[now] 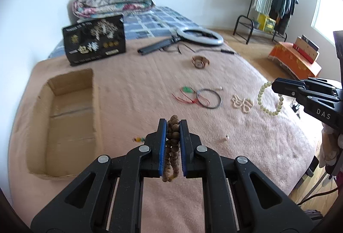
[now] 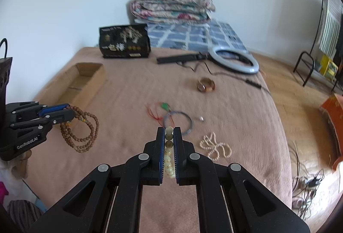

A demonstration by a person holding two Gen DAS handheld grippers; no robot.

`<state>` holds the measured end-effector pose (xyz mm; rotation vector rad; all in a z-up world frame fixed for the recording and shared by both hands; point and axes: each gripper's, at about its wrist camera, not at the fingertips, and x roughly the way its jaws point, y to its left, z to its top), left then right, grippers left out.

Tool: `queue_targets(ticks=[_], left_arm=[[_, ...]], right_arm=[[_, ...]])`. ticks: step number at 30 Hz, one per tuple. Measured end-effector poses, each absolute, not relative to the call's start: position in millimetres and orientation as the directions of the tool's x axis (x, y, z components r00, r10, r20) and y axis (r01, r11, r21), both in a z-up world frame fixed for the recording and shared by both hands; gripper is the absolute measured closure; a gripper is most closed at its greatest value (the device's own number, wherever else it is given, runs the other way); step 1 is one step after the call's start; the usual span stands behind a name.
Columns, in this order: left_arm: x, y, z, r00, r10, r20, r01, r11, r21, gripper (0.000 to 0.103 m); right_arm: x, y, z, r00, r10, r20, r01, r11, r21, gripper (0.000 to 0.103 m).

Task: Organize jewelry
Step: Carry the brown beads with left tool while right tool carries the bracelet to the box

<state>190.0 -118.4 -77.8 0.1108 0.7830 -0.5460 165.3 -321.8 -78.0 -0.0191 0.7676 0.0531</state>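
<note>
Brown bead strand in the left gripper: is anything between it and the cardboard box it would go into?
Nothing visible. The left gripper holds the brown bead strand, and only bare blanket lies between it and the open cardboard box to its left. The other jewelry lies to the right.

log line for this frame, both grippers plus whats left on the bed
left gripper: shut on brown bead necklace | right gripper: shut on pale bead bracelet | cardboard box: looks empty | on blanket: pearl strand, thin bangle

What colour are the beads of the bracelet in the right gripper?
Pale cream-green, almost translucent: the bead bracelet in the right gripper shows best in the left wrist view.
</note>
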Motion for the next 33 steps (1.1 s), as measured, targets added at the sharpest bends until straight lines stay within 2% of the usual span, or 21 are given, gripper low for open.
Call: queue_targets(ticks=[17,33], left_arm=[[189,-13,-28,0.718,-0.316,-0.62,0.359,0.932,-0.059,0.093],[227,64,-49,0.737,-0.193,-0.648,0.208,0.977,-0.054,0.093]], right_arm=[[183,-235,-38,0.767,0.144,-0.625,-0.202,0.979,-0.022,0.097],[239,-152,-42,0.725,0.278,-0.631,-0.341,0.94,0.023,0.097]])
